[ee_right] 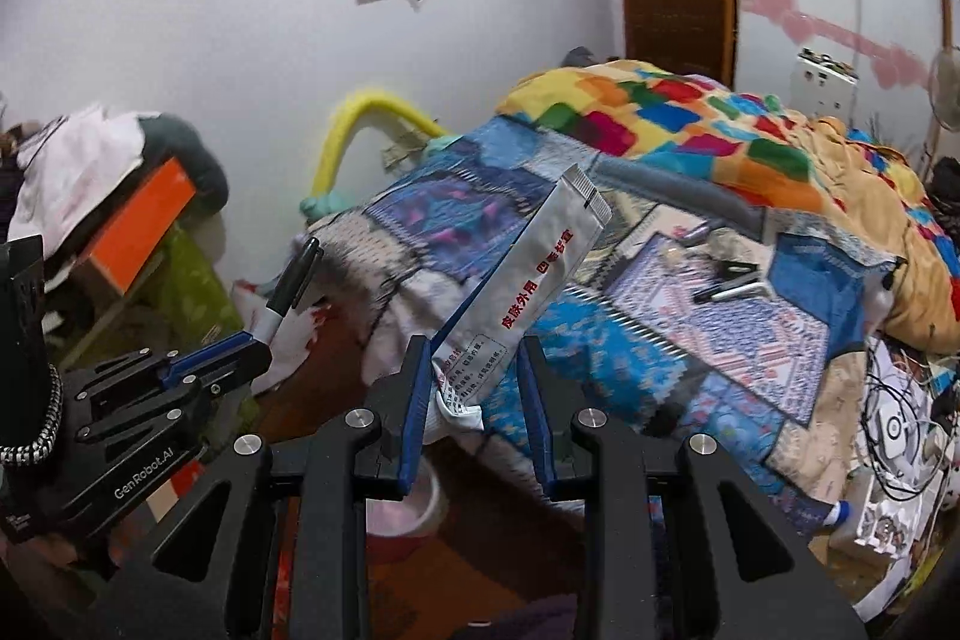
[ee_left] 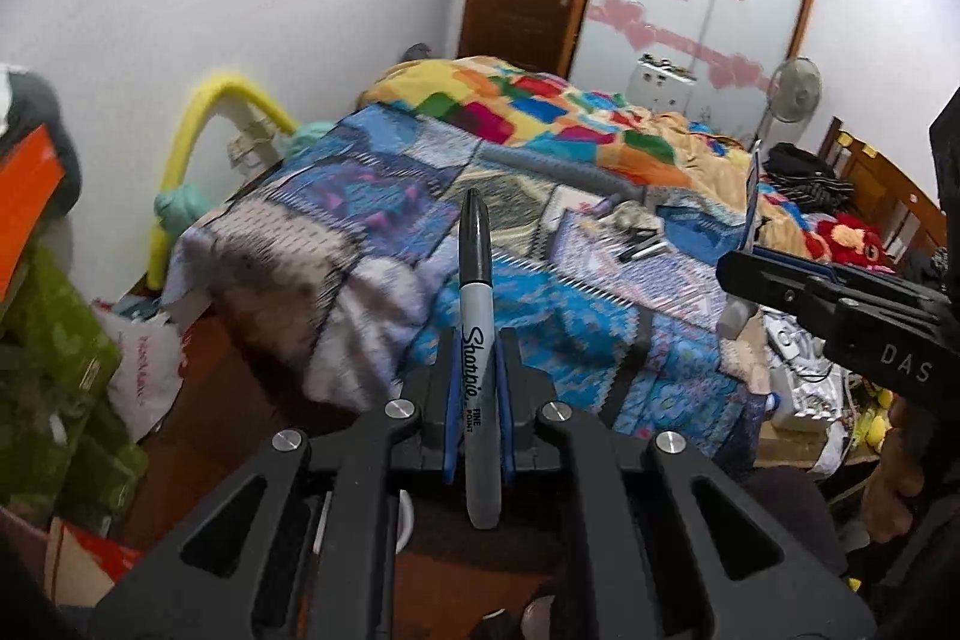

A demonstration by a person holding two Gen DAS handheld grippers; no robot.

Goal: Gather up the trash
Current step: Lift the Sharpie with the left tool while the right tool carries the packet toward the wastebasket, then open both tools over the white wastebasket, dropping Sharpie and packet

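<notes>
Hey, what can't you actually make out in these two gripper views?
- Left wrist view: the marker's lower end is hidden behind the left gripper.
- Right wrist view: the packet's small print is too blurred to read.
- Small dark items on the bed are too small to identify.

"Sharpie" and "FINE POINT" are read on the marker [ee_left: 478, 376]. "皮肤外用" is printed in red on the silver tube [ee_right: 528, 292]. "GenRobot.AI" is marked on the left tongs [ee_right: 264, 340], "DAS" on the right tongs [ee_left: 744, 268].

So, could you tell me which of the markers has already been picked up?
The Sharpie marker clamped in the left gripper, cap pointing up. The other markers lie loose on the bed's patterned blanket.
</notes>
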